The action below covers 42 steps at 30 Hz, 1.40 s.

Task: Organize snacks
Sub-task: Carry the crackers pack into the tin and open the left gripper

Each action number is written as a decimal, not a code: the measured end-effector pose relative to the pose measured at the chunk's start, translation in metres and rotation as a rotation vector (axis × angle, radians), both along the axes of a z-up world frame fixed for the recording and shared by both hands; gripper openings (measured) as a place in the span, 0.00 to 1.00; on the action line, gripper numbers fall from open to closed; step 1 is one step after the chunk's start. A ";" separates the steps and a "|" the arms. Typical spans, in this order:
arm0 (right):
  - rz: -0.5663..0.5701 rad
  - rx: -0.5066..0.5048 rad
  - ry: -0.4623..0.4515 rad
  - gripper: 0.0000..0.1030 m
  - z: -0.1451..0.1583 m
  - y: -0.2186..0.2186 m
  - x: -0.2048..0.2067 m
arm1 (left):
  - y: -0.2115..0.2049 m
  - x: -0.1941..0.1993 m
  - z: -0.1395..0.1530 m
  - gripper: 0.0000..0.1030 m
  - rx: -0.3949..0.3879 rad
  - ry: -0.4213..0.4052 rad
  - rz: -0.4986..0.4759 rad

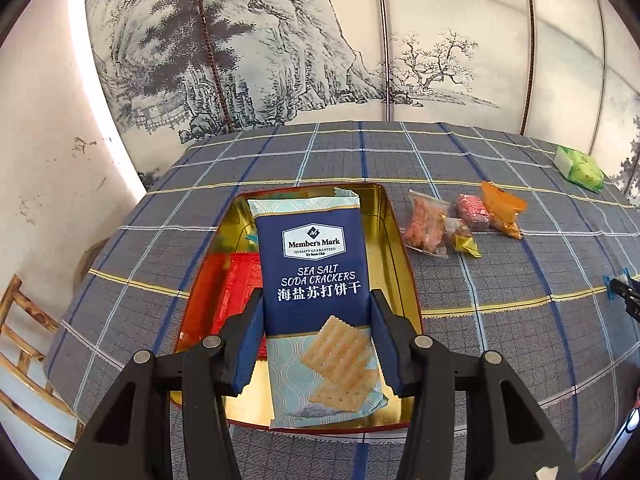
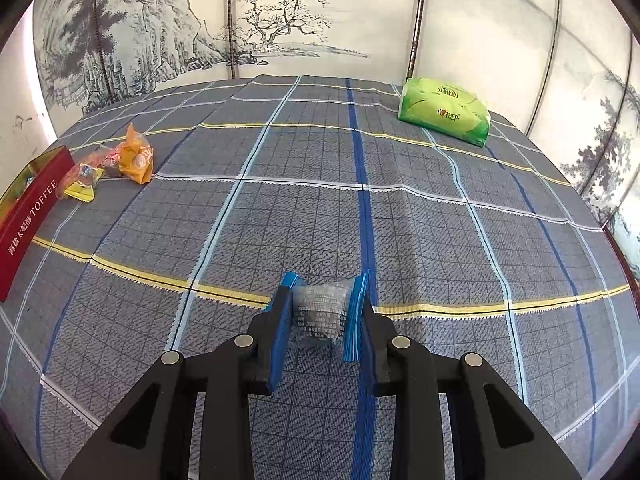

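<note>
Over the gold-lined tin [image 1: 404,248] near the plaid tablecloth's [image 1: 500,320] left edge, the left gripper [image 1: 318,304] clamps a blue Member's Mark soda cracker pack [image 1: 312,264] by its long sides, above a red packet [image 1: 228,288] lying in the tin. Just right of the tin sits a cluster of small wrapped snacks [image 1: 464,220]. Toward the cloth's far right corner lies a green tissue pack [image 2: 444,110]. Nearer the front edge, the right gripper [image 2: 322,308] pinches a small clear-wrapped snack [image 2: 320,314] between its blue pads.
</note>
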State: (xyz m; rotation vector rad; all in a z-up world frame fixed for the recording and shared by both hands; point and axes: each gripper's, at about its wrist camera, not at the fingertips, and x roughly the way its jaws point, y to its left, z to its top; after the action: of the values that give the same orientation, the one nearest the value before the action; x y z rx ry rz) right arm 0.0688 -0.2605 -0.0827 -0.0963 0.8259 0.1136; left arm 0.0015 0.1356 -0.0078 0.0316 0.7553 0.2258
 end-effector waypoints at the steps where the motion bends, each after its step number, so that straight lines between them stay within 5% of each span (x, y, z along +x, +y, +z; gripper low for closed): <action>1: 0.000 0.001 0.000 0.30 0.000 0.000 0.000 | 0.000 0.000 0.000 0.45 -0.001 -0.001 0.001; 19: -0.001 -0.003 -0.003 0.30 0.002 0.000 0.001 | 0.017 0.005 -0.012 0.45 0.030 0.009 0.034; 33: -0.009 0.038 -0.001 0.30 0.004 0.001 -0.004 | 0.049 0.012 -0.026 0.45 -0.070 0.039 0.045; 42: -0.001 0.070 -0.032 0.30 0.019 0.007 -0.013 | 0.045 0.007 -0.022 0.47 -0.027 0.003 0.033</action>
State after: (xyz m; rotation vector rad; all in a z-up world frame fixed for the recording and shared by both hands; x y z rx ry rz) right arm 0.0561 -0.2536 -0.0636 -0.0320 0.7896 0.1399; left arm 0.0088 0.1802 -0.0302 -0.0064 0.7626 0.2464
